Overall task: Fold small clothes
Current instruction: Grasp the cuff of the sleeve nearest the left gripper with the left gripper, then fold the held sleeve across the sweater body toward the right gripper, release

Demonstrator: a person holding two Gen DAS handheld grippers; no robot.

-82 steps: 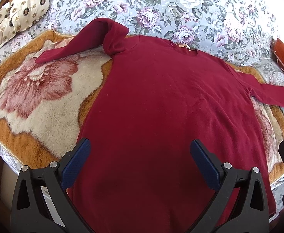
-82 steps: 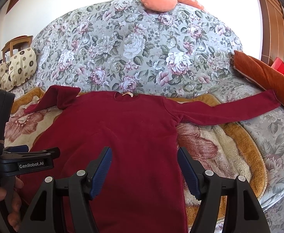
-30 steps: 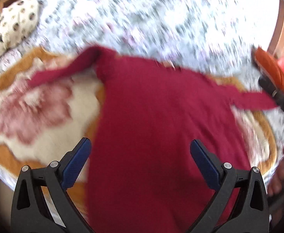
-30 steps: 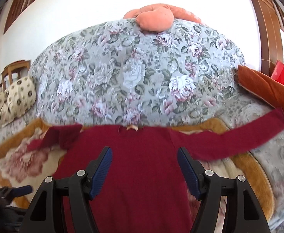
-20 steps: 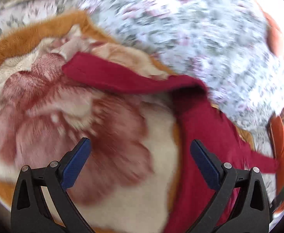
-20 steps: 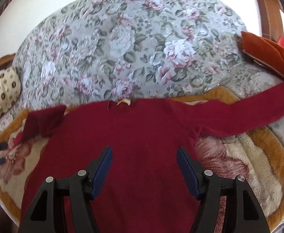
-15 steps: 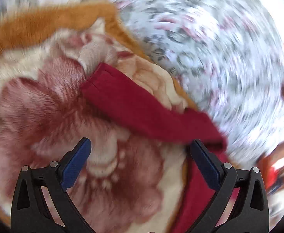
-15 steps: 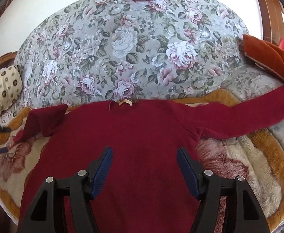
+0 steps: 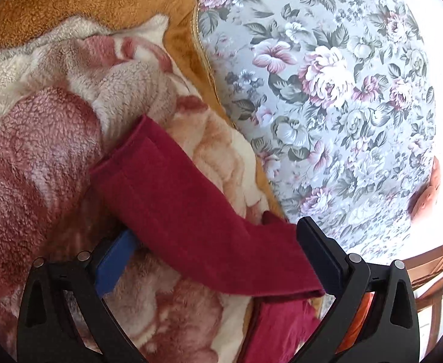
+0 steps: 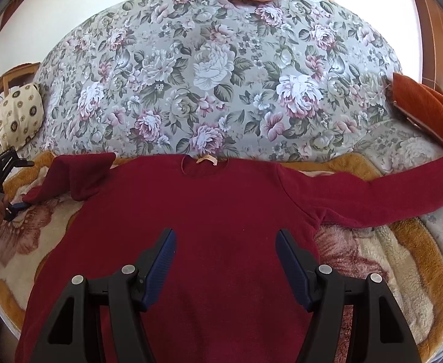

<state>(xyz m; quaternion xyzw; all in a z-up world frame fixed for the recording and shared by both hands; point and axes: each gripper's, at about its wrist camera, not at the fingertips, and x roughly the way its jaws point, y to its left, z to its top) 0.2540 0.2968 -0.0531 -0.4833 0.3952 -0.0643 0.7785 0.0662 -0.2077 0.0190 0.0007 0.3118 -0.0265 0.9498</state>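
Now the left gripper [image 9: 218,260], having swung away from the sweater [image 10: 203,242] body, straddles its sleeve [image 9: 191,211] at lower centre, jaws wide and gripping nothing, ready to fold; the right gripper [image 10: 226,260] hovers agape, empty.

We find no readable text, brand, number or sign anywhere. The small tan neck label [image 10: 206,160] at the collar of the red sweater [image 10: 209,230], toward twelve o'clock, is too small to read.
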